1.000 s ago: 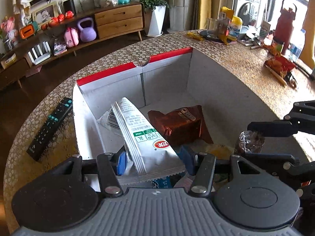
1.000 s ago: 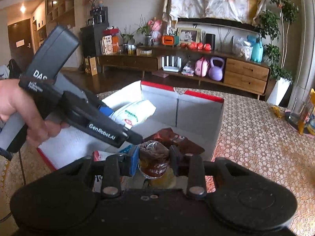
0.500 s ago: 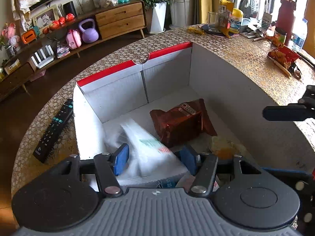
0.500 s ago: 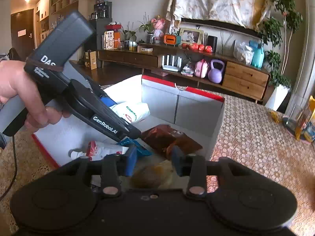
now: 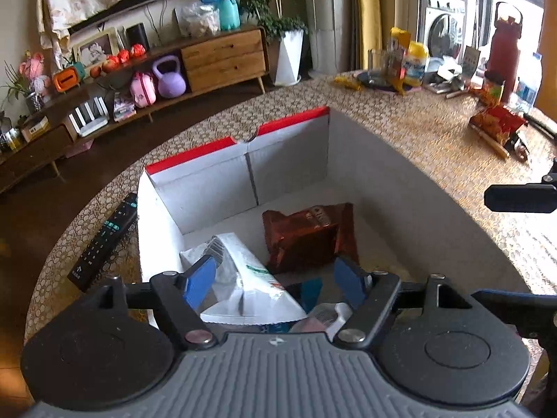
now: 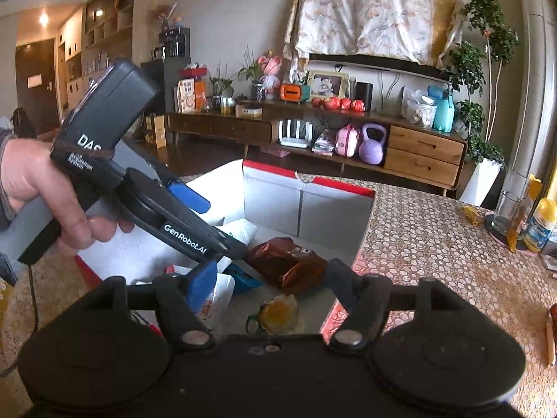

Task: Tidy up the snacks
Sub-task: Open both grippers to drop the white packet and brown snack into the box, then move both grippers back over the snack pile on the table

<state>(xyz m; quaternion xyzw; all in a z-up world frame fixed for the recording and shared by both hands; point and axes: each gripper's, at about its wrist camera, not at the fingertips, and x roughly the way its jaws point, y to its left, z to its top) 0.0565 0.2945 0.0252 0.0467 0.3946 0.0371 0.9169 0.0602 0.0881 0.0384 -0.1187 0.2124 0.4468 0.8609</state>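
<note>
Snacks lie in the white box (image 5: 216, 181) with the red rim, which sits on the pebble-pattern table (image 5: 417, 146). I can see 2 big ones from the left wrist view: a white bag (image 5: 243, 271) on the near left of the box floor and a brown shiny bag (image 5: 306, 233) further in, to the right. From the right wrist view a small yellow snack (image 6: 278, 313) lies on the near floor of the box, close to the brown bag.

Both tools sit over the near side of the box. The left gripper (image 5: 275, 282) has its blue pads wide apart and is opening. The white bag shows between them, but the pads do not squeeze it. The right gripper (image 6: 271, 284) is opening too, and nothing is pinched in it. The yellow snack rests below it.

I think this is the let-go step: both snacks look dropped into the box. More snacks wait on the far right of the table, like the red pack (image 5: 494, 122). The next move likely calls for lifting both tools clear of the box walls, then reaching 1 of them over to that pack. A black remote (image 5: 104, 240) lies left of the box.
</note>
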